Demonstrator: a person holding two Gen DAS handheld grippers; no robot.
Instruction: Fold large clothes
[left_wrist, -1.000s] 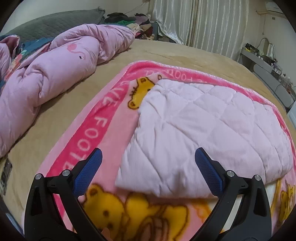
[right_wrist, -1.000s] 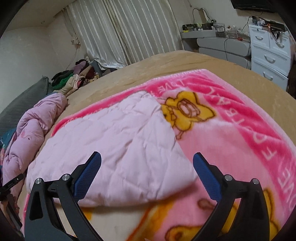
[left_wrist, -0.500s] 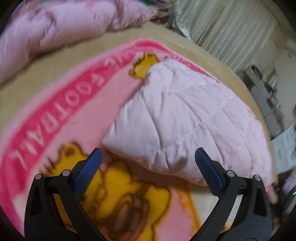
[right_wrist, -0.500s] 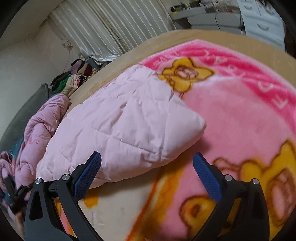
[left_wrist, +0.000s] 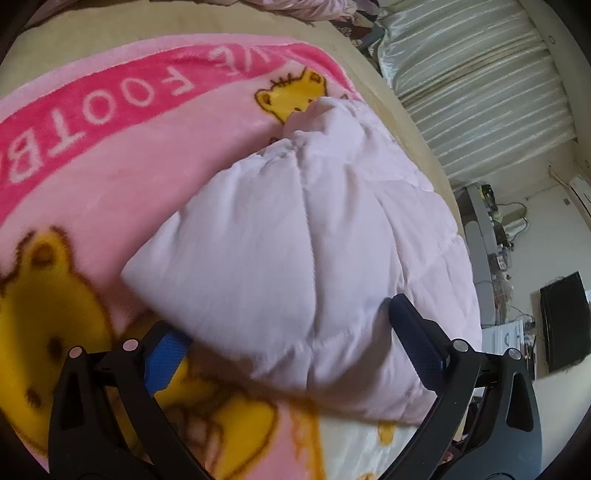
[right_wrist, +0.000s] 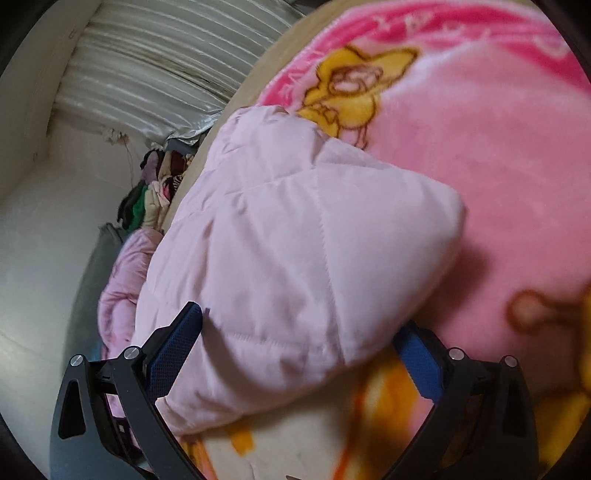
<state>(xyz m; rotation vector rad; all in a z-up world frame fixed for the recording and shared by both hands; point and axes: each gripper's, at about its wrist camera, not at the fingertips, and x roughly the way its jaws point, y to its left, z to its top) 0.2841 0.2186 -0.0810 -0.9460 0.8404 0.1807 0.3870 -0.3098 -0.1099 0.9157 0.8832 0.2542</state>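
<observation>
A wide bed with a tan cover (left_wrist: 384, 99) fills both views. Spread flat over it is a fleecy pink blanket with a hot-pink lettered border and yellow cartoon bears (left_wrist: 110, 177) (right_wrist: 498, 158). On top of the blanket lies the folded pale pink quilted padded garment (left_wrist: 314, 236) (right_wrist: 295, 251), a puffy bundle with stitched seams. A crumpled pink duvet (right_wrist: 122, 280) is heaped on the bed beyond the garment, near a pile of mixed clothes (right_wrist: 155, 188) at the bed's far corner. Silvery pleated curtains (left_wrist: 480, 81) hang behind.

The left hand-held gripper (left_wrist: 284, 336), black with blue pads, has its jaws wide apart: one pad sits under the garment's near edge against the blanket, the other rests on the garment's top. The right hand-held gripper (right_wrist: 299, 347) is likewise spread wide, straddling the garment's other near corner, one pad above the fabric and one below its edge.
</observation>
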